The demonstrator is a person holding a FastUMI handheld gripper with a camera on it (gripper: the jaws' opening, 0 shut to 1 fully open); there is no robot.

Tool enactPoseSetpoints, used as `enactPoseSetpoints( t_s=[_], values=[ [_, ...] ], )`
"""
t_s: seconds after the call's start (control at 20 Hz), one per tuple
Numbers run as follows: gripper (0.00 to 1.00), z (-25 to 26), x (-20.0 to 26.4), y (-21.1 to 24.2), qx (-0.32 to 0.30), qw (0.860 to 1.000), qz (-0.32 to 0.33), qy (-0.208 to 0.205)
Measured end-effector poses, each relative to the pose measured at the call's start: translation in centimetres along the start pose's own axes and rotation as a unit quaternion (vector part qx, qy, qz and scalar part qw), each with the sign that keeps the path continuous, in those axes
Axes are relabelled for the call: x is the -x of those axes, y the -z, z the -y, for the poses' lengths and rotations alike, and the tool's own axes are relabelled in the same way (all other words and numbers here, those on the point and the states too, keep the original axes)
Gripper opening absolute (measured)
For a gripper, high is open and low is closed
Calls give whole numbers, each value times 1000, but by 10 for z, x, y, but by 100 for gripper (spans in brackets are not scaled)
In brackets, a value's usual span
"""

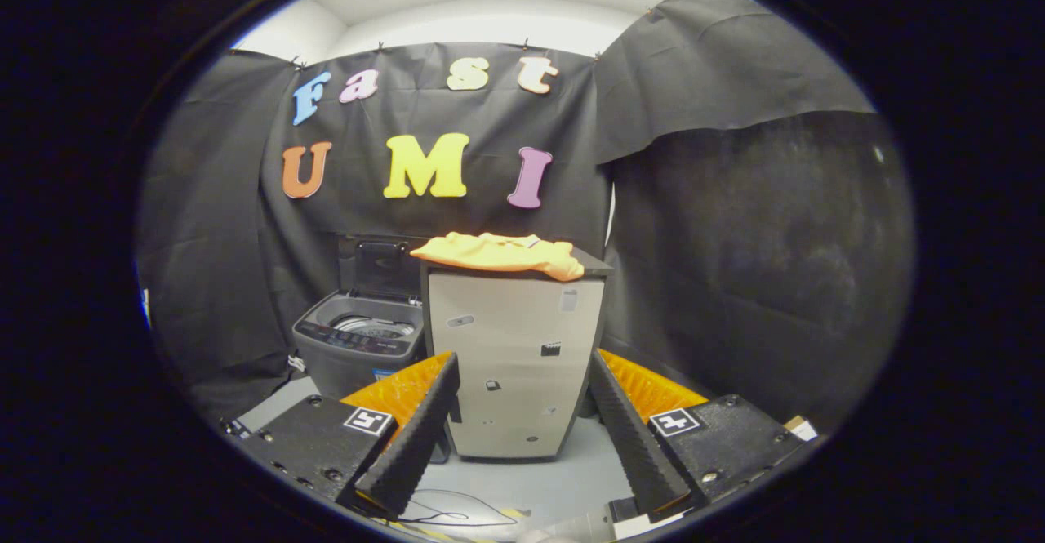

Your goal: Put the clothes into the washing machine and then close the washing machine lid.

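A yellow-orange garment [502, 253] lies crumpled on top of a tall pale cabinet [514, 363] straight ahead, well beyond my fingers. To the cabinet's left stands a small grey top-loading washing machine [359, 347] with its dark lid [377, 269] raised upright against the wall, the drum opening visible. My gripper [522, 380] is open, its two fingers spread wide with nothing between them, framing the cabinet's lower front from a distance.
Black cloth walls close the booth at the back, left and right. The cabinet stands on a grey floor [531, 482]. A thin cable [441, 514] lies on the floor just below the fingers.
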State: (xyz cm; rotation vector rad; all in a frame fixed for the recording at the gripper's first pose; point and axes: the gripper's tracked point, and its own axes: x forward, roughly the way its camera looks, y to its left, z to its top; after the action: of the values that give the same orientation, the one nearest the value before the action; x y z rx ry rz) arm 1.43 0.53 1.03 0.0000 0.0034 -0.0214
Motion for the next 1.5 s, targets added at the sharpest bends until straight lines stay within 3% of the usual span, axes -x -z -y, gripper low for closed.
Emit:
enactPoseSetpoints(
  t_s=[0.35,0.65,1.15,1.5],
  values=[
    [99,-8,-26,-48,-6,1000,0,8],
    [99,-6,-80,-108,8,1000,10,11],
    [99,-28,-208,-211,-4,999,32,-22],
    [99,-54,-313,-234,-13,999,0,-47]
  ],
)
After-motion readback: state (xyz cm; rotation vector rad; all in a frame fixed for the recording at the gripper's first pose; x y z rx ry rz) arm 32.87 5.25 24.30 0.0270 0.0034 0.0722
